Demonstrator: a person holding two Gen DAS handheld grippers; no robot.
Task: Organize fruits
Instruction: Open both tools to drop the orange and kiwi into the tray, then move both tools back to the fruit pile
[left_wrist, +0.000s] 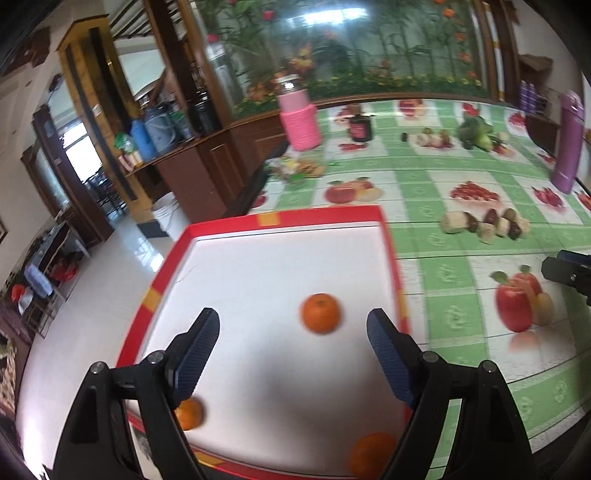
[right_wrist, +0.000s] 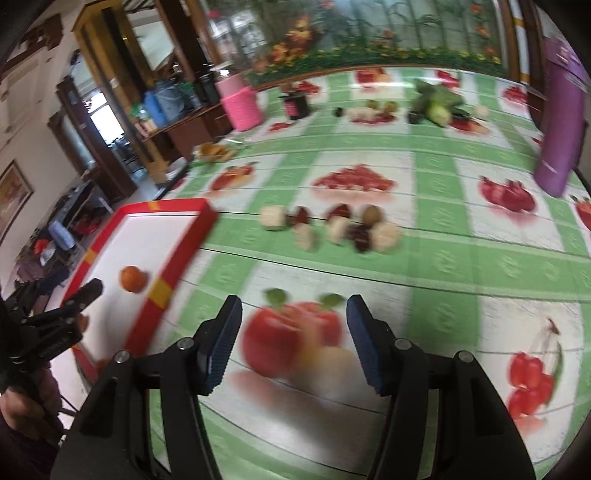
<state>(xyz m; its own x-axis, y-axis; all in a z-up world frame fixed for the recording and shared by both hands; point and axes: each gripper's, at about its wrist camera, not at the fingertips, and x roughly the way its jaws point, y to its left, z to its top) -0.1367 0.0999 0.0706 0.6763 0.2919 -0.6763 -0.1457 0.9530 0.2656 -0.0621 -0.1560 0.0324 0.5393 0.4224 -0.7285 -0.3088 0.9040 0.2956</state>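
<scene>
Oranges (left_wrist: 320, 313) lie loose, three apart, inside red-rimmed tray (left_wrist: 321, 214).

The table (right_wrist: 436, 258) has a shiny green and white checked cloth printed with apples, cherries and other fruit. At its left edge sits a red-rimmed white tray (left_wrist: 317, 214), and just right of that there's a loose row of small pale and dark brown fruits (right_wrist: 332, 227) lying straight on the cloth. Further back you get a pink jug (left_wrist: 299, 122), a small dark cup (left_wrist: 361, 129), some leafy greens (left_wrist: 476, 133), a purple bottle (left_wrist: 569, 144) at the right edge and a plate of snacks (right_wrist: 214, 151) near the left edge.
</scene>
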